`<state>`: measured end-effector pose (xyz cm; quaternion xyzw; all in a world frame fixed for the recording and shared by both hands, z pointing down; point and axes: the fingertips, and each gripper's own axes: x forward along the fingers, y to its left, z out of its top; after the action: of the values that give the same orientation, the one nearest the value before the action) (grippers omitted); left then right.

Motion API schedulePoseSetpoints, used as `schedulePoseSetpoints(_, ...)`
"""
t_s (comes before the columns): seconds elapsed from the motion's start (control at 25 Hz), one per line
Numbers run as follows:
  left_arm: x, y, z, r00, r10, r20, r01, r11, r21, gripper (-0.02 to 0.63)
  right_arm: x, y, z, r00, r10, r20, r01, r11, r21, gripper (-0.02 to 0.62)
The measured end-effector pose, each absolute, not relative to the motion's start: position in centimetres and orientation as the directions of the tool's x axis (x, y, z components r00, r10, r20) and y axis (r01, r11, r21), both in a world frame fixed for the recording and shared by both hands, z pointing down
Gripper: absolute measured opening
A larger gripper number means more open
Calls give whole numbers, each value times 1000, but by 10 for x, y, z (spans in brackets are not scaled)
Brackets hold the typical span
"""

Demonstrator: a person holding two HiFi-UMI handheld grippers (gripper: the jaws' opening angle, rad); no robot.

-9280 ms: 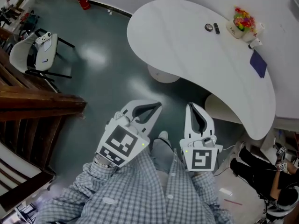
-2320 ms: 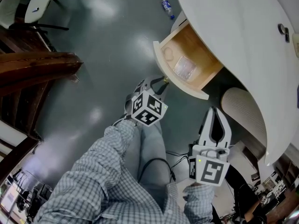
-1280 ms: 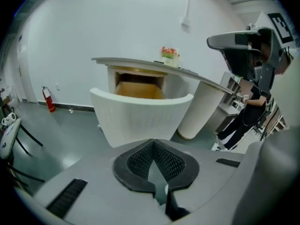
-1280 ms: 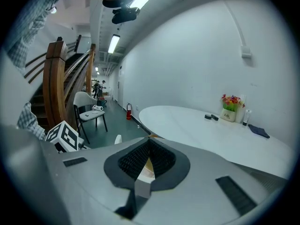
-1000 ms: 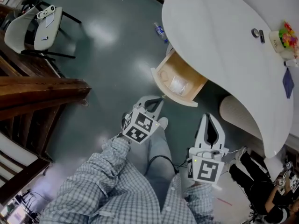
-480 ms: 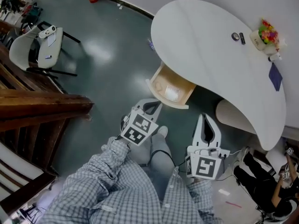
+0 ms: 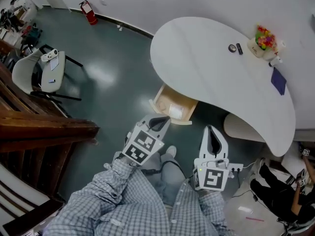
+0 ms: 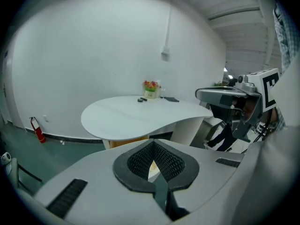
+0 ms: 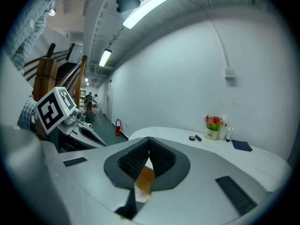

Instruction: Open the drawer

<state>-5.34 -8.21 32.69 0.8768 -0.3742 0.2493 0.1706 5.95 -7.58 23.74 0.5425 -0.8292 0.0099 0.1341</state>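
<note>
Judging by how things lie, the opening step looks finished: the wooden drawer point(image 7: 172, 106) stands pulled out from under the white table point(image 7: 206, 58), well apart from both tools. Its open box holds one pale, clear-looking packet point(image 7: 176, 111); the rest of its floor seems bare. The left gripper point(image 7: 158, 123) has its jaws pressed together on nothing, and the right gripper point(image 7: 212, 132) is likewise closed and empty, both held above the person's lap. Little seems left beyond lowering the tools; reopening would call for re-gripping the drawer's front.
</note>
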Motion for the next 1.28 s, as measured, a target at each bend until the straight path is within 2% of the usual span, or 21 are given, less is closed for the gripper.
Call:
schedulePoseSetpoints(0.76, -50, -103, 266, 596, -642, 482, -754, -653, 62, 5, 71, -104, 196, -387, -910, 147, -897, 409, 170, 9)
schedulePoseSetpoints(1.28, -48, -117, 266, 596, -641, 483, -751, -658, 54, 5, 70, -116, 200, -396, -903, 166, -888, 423, 180, 9)
